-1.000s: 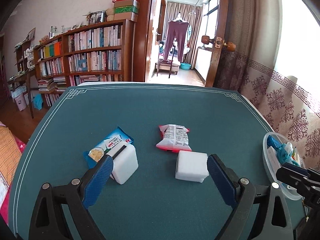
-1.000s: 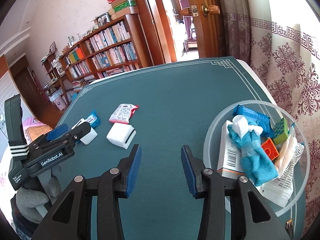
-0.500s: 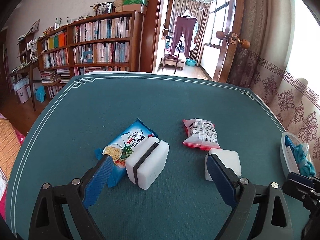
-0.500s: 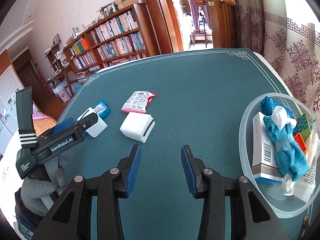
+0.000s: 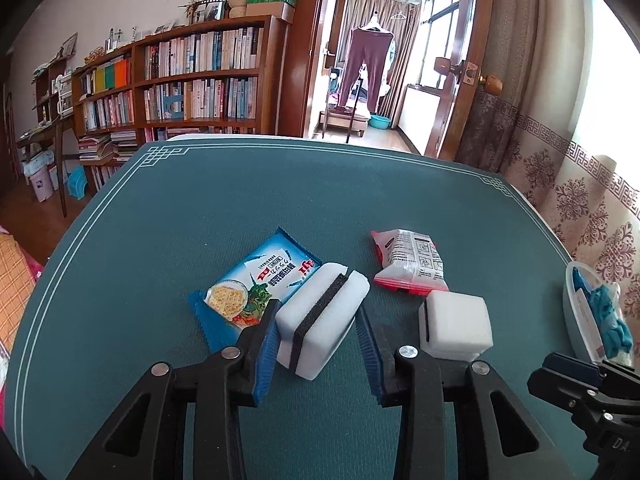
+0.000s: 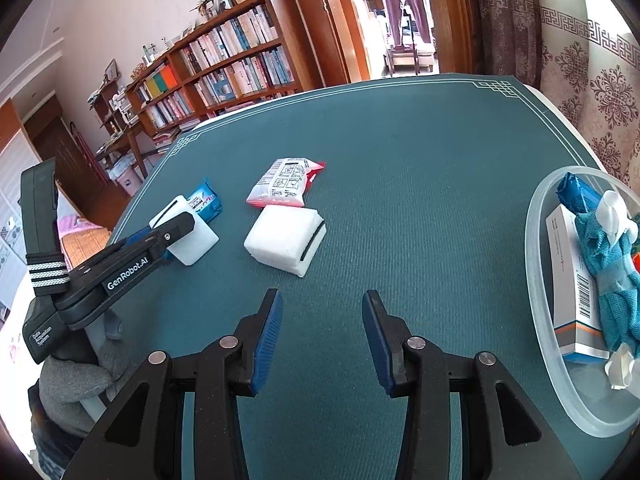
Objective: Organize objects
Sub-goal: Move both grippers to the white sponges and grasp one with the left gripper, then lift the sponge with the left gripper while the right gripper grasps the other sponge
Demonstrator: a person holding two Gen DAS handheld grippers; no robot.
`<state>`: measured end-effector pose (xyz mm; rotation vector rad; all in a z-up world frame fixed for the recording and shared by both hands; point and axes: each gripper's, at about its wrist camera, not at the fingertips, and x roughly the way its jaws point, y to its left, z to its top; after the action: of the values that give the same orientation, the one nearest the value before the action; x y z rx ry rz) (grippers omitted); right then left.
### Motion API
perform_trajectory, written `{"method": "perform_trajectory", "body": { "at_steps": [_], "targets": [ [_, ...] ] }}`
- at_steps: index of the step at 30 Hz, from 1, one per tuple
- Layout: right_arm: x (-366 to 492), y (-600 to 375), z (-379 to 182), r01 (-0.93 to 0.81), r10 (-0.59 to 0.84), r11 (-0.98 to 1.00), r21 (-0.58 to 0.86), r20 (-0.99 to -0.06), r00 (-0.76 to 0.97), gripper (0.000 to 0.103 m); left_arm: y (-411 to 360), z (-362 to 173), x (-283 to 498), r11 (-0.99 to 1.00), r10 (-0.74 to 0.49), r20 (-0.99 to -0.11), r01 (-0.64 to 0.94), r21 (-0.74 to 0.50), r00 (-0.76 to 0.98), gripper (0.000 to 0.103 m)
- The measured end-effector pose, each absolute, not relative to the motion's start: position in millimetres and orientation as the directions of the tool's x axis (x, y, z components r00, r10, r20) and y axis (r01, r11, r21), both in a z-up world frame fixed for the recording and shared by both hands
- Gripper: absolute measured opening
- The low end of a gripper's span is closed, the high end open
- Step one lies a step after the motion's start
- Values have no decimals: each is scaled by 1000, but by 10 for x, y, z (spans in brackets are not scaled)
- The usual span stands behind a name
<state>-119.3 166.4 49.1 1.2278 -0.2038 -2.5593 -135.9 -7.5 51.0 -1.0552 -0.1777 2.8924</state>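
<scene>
A: Looking through your left wrist camera, your left gripper [image 5: 316, 332] has just been closing and now pinches the white sponge block [image 5: 322, 320] at six o'clock on the green table [image 5: 240, 208]. The block overlaps the cracker packet [image 5: 256, 282] at its ten o'clock, so lifting may drag the packet, and the soft foam could twist out.

B: And half a second ago?

A: Your jaws stood wide, the block loose between them.

B: Right wrist view?

A: Your right gripper [image 6: 322, 334] hangs narrow and empty. The second sponge [image 6: 286, 238] sits at its twelve o'clock, the bowl [image 6: 538, 280] at three, nearer the edge than before.
</scene>
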Motion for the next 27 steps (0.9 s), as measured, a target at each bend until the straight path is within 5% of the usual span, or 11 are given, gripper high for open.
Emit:
{"method": "perform_trajectory", "body": {
  "at_steps": [12, 19, 27],
  "targets": [
    [-1468, 1385, 415, 227, -338, -941, 251, -745, -575, 43, -99, 724, -1174, -987, 116, -573, -31, -156, -812, 39],
    [-1674, 1170, 350, 233, -343, -939, 254, -747, -570, 55, -187, 717, -1165, -985, 102, -568, -2, -174, -817, 39],
    [-1894, 1032, 297, 206, -298, -954, 218, -760, -577, 57, -217, 691, -1163, -981, 102, -572, 12, -192, -814, 39]
  ]
}}
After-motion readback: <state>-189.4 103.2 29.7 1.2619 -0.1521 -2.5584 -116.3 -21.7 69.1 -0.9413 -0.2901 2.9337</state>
